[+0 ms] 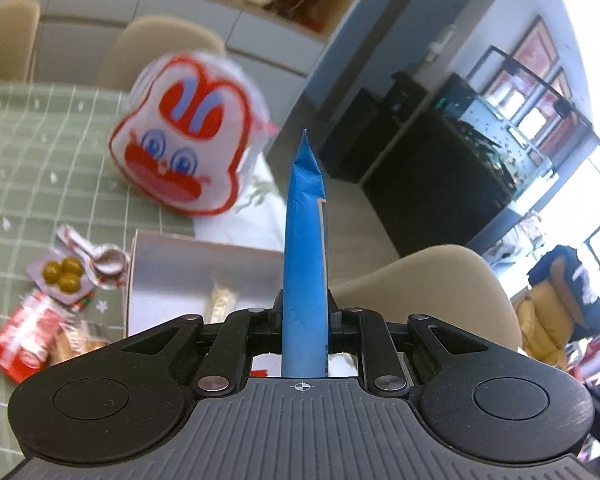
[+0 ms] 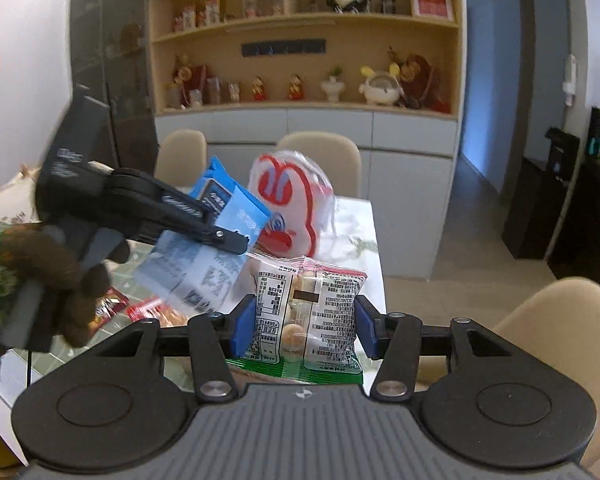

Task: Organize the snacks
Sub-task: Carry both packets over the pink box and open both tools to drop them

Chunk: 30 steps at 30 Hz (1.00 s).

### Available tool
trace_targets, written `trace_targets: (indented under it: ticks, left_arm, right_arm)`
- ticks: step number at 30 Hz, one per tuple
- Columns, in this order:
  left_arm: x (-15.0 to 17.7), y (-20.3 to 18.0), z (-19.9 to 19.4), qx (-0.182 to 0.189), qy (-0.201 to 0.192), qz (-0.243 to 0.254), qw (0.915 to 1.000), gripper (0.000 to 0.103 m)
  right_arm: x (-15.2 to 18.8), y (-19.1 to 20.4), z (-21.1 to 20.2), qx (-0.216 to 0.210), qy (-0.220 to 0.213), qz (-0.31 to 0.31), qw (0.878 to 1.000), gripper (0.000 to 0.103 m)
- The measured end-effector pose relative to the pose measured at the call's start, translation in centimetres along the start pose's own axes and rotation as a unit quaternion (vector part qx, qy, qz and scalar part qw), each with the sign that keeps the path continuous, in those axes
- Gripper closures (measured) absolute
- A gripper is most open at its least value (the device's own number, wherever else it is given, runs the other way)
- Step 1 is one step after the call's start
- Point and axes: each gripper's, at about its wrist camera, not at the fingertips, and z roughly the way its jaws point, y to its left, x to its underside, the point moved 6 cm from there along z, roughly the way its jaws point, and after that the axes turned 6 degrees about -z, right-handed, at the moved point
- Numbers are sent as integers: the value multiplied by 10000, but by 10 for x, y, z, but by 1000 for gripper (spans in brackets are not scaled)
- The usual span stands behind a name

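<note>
Above table (image 1: 40, 152), both grippers grip snacks (blue packet (image 1: 304, 240), clear pack (image 2: 306, 312)).

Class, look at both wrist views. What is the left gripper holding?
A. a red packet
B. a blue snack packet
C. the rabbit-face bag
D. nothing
B: the left gripper is shut on the blue snack packet, seen edge-on between its fingers, and the right wrist view shows the same packet clamped in it.

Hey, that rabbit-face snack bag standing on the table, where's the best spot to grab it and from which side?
Probably pinch the rabbit-face bag across its thin edges at the ears, coming from above. It stands upright, broad and flat, so the narrow thickness suits two fingers; both grippers already hold packets.
</note>
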Motion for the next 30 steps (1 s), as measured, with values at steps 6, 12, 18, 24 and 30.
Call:
trace_targets:
  ticks: [6,12,18,24,30]
  left_arm:
    - [8,67,54,-193,315,-501,9981,82]
    - [14,106,20,-29,-7,-893,9960,81]
    - [66,126,-35,-365,93,-705,9968,81]
    - [136,148,-67,-623,506,-705,9943,81]
    - [164,181,-95,-1078,408,-1171,9864,81]
  right_arm:
    - [15,3,36,197,480,185,9985,52]
    - [23,9,73,177,842,238,9960,52]
    - [34,29,138,-40,1377,369,9898,52]
    - [42,58,199,-222,1702,194,9850,52]
    - [60,72,236,-144,2076,51,9781,51]
